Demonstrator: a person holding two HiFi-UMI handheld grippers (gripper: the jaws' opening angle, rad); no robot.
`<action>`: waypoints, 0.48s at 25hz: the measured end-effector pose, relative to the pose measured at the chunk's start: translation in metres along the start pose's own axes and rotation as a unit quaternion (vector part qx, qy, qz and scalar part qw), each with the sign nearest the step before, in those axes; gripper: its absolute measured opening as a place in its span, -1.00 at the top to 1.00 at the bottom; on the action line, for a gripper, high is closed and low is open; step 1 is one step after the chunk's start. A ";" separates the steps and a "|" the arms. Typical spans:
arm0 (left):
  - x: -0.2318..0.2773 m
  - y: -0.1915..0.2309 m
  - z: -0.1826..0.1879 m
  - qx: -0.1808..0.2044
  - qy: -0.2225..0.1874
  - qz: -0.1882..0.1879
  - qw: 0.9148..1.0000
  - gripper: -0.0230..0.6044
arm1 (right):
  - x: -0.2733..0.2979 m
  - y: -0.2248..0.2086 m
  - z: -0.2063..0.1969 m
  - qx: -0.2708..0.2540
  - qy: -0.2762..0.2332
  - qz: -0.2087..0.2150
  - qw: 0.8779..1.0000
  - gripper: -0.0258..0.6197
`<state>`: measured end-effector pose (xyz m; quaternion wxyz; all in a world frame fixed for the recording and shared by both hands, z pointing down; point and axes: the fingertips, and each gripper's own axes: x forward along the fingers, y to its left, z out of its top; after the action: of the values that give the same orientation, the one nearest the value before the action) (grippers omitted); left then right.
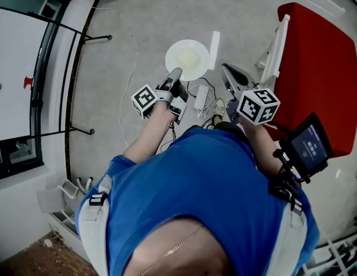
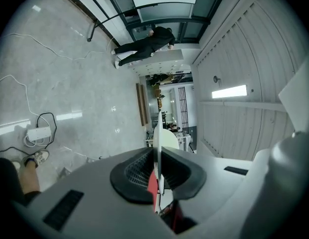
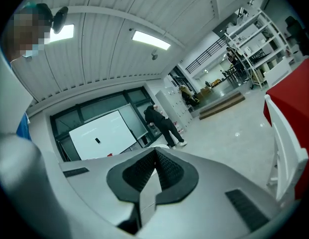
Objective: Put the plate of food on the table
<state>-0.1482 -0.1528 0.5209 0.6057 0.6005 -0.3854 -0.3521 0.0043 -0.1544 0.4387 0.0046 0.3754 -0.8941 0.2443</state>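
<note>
Plate of food (image 1: pixel 188 59) hangs level above the grey floor (image 1: pixel 138 27), well apart from the red tabletop (image 1: pixel 319 62) on the person's right. The left gripper (image 1: pixel 177 73) fingers clamp its near rim, while the right gripper (image 1: pixel 226 69), fingers closed and empty, is nearer the tabletop.

You get evenly bright views under ceiling light strips (image 3: pixel 151 40), pale glare streaks on the glossy floor (image 2: pixel 69 116), only faint soft shadows, strong fisheye bending and black corners in both gripper views, your nearest foreground slightly soft, distance sharp.
</note>
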 end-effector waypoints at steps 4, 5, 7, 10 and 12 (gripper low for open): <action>-0.003 -0.003 0.000 0.008 -0.006 -0.002 1.000 0.84 | 0.001 0.001 0.002 -0.001 -0.008 0.007 1.000 0.92; -0.003 -0.003 0.000 0.009 -0.007 -0.002 1.000 0.84 | 0.002 0.000 0.001 -0.001 -0.010 0.008 1.000 0.92; -0.003 -0.004 0.000 0.008 -0.011 -0.007 1.000 0.84 | 0.002 0.000 0.001 -0.001 -0.012 0.008 1.000 0.92; -0.004 -0.008 0.001 0.006 -0.015 -0.013 1.000 0.84 | 0.002 0.002 0.002 -0.002 -0.016 0.008 1.000 0.92; -0.005 -0.006 0.001 0.010 -0.016 -0.011 1.000 0.84 | 0.001 0.003 0.001 -0.005 -0.018 0.009 1.000 0.92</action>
<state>-0.1513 -0.1494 0.5148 0.5899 0.6047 -0.3919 -0.3645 0.0015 -0.1541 0.4366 -0.0116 0.3716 -0.8985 0.2336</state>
